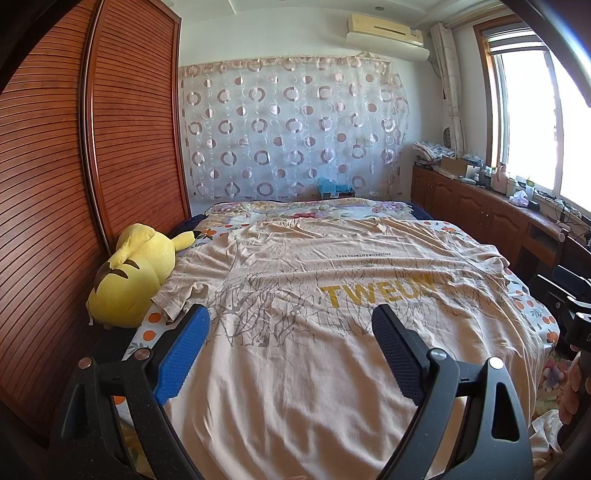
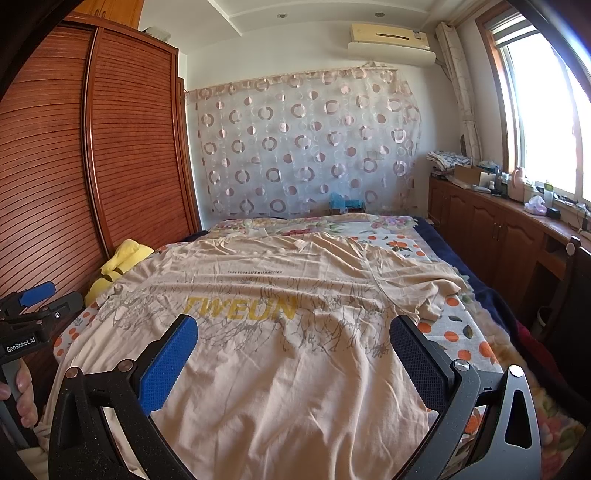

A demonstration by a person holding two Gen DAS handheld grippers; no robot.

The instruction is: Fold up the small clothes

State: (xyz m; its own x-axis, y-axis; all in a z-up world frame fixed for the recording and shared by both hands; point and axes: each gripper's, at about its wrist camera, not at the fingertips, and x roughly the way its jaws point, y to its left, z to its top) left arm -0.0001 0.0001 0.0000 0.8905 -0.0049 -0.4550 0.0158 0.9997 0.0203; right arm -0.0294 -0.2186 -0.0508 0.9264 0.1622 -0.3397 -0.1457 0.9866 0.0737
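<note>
A bed (image 1: 532, 314) with an orange-print sheet is carrying a beige T-shirt (image 1: 295, 332) lying flat and a yellow plush toy (image 1: 129, 280) resting beside it.

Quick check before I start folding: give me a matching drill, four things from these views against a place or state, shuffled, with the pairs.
Things:
1. T-shirt
2. plush toy
3. air conditioner
4. left tongs

Places or states:
A. high on the far wall
B. open, holding nothing
C. spread flat on the bed, "TWEUN" print up
D. at the bed's edge beside the wardrobe

Pairs: 1-C, 2-D, 3-A, 4-B
</note>
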